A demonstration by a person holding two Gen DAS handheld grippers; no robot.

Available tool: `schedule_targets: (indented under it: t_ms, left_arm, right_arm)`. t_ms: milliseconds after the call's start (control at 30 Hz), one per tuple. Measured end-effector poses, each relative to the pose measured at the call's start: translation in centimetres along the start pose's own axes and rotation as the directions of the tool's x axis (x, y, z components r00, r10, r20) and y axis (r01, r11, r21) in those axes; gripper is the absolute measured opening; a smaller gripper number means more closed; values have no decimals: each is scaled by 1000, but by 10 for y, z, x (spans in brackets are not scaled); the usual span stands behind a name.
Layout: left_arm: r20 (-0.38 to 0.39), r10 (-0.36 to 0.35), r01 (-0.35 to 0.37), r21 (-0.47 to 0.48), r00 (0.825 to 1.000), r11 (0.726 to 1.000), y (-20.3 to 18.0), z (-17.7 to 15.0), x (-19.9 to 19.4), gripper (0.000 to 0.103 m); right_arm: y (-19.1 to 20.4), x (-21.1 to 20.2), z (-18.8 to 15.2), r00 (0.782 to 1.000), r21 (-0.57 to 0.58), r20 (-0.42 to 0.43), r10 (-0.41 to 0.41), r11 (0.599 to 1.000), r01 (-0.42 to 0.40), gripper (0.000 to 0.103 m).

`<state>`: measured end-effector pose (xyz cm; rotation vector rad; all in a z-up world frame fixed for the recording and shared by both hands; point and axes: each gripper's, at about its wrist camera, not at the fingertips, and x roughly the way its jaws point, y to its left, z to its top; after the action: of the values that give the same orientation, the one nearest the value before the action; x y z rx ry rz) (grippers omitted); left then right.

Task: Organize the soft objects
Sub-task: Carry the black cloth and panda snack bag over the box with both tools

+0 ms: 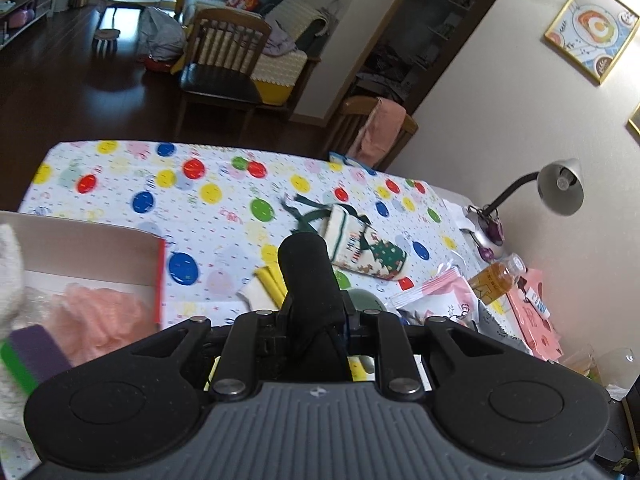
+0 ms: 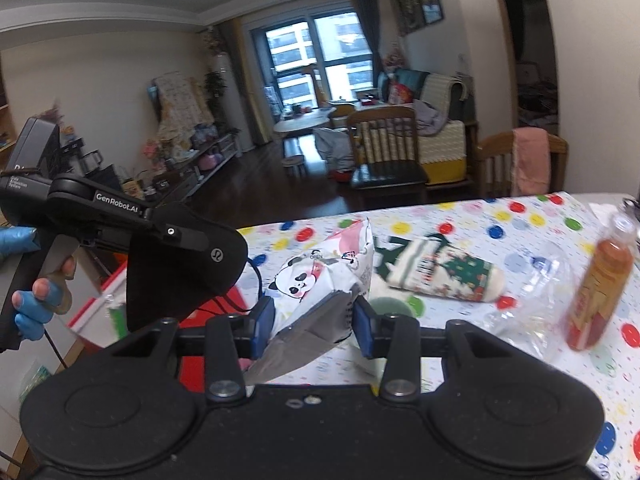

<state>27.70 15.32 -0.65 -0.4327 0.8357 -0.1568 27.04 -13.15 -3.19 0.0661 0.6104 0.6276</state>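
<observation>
Left gripper (image 1: 308, 316) pinches a black cloth (image 1: 306, 272); right gripper (image 2: 312, 320) clamps a panda packet (image 2: 320, 280), sock (image 2: 444, 276) at two o'clock.

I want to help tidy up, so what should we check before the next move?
1. Left tool grips the black cloth: ok.
2. Right tool grips the panda bag: ok.
3. Box is open: ok.
4. Sock is put away: not ok, it lies on the table.
5. Bottle stands steady: cannot tell.
</observation>
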Motion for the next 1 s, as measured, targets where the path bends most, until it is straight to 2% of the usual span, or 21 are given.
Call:
schedule_targets:
  t_ms: [533, 700, 1000]
  left_arm:
    - [97, 88, -85, -36, 991, 996, 66, 7, -76, 19]
    - [110, 126, -120, -64, 986, 991, 95, 6, -91, 19]
    - [112, 216, -203, -113, 970, 973, 156, 1, -110, 19]
  right_arm:
    - [95, 41, 16, 992, -115, -9, 129, 985, -129, 41]
    - [123, 64, 16, 987, -134, -49, 152, 978, -158, 41]
    - [167, 110, 2, 981, -180, -126, 148, 969, -170, 41]
